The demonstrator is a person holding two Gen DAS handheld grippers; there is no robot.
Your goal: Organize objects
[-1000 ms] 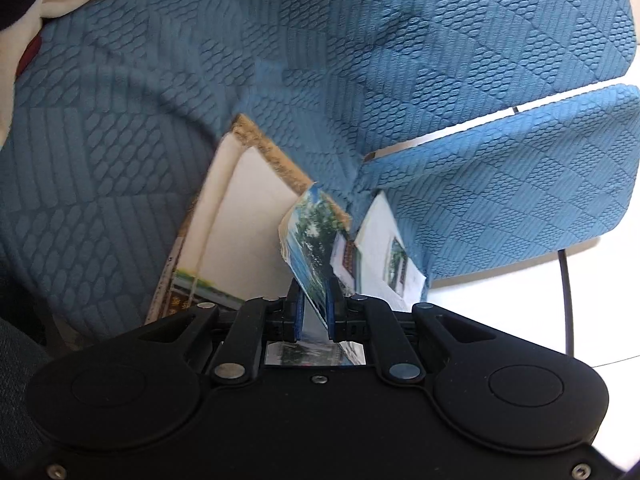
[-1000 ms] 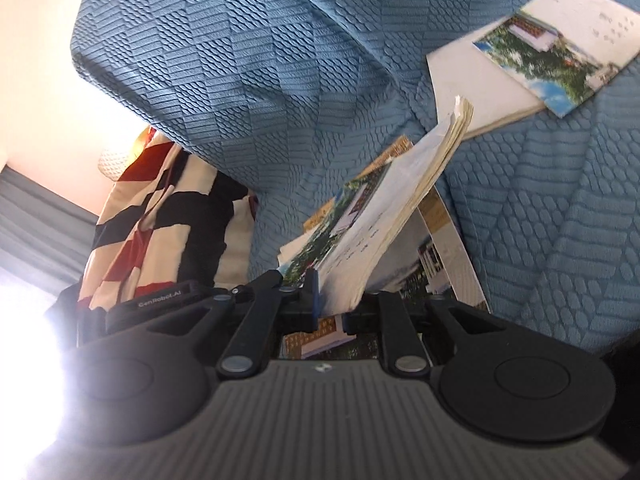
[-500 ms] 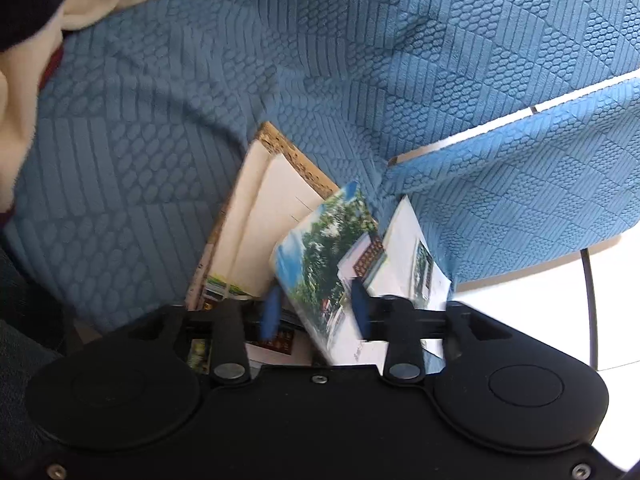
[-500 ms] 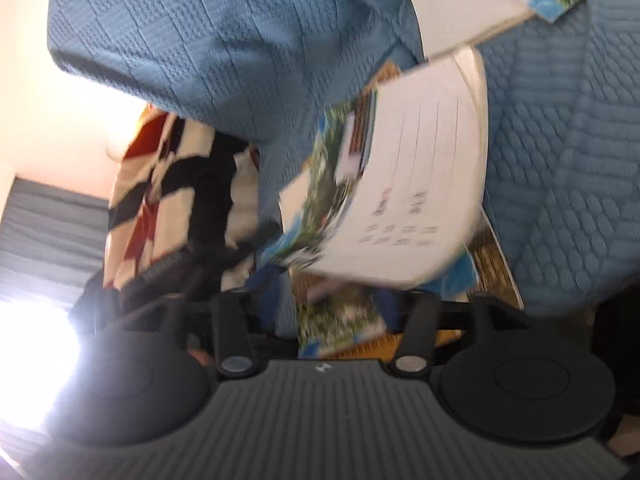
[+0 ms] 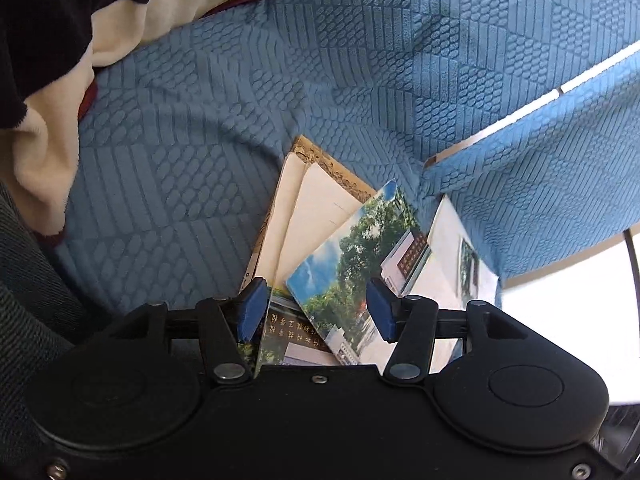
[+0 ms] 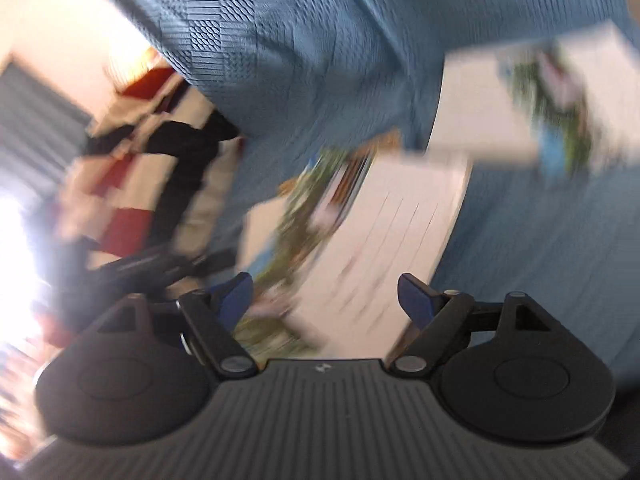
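Left wrist view, left claw (image 5: 316, 314) angled down, just opened, over postcards (image 5: 352, 264)

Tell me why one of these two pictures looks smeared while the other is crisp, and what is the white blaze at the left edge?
Right wrist view: motion blur smears the textured blue sofa cover and the white lined card stack; glare washes out the left edge. Left wrist view: sharp, evenly lit glossy photo postcard, only fisheye bending at the edges.
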